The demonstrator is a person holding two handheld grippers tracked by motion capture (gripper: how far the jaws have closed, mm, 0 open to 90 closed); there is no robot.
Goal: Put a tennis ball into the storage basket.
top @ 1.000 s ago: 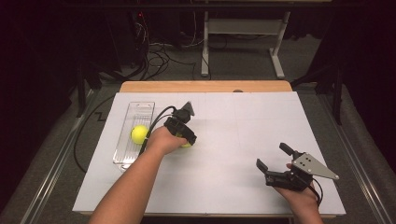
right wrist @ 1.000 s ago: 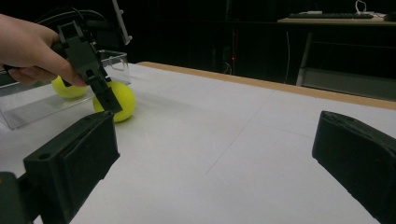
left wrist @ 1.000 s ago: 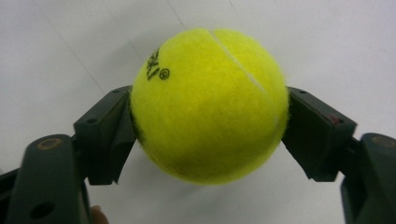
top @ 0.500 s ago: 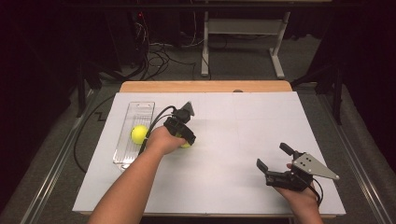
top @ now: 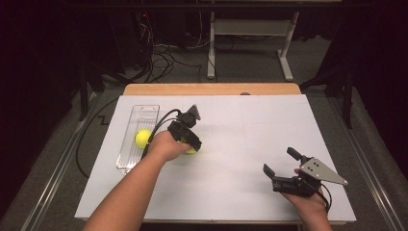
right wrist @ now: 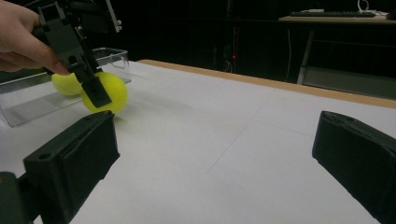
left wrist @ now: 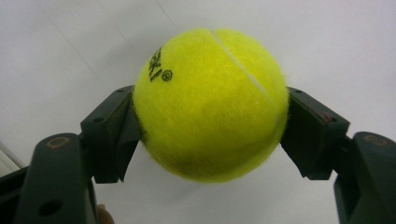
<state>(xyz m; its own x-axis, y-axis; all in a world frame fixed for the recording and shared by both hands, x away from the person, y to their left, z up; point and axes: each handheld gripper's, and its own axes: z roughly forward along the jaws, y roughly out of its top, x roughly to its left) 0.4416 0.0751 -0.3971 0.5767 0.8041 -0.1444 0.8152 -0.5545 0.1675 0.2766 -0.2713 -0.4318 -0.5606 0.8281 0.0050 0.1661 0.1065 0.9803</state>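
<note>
Left gripper (top: 191, 144): clamped on tennis ball (left wrist: 210, 102), just beside clear tray (top: 126, 156); second ball (top: 142, 138) inside
Right gripper (top: 284, 168): jaws wide, near desk's right front corner

Yellow tennis ball (left wrist: 210, 105), fuzzy, white seam and black print showing, sits on the desk's left half, toward the left edge, just beside a clear tray (top: 130, 159) holding a second ball (top: 142, 137).

No visible change anywhere.
</note>
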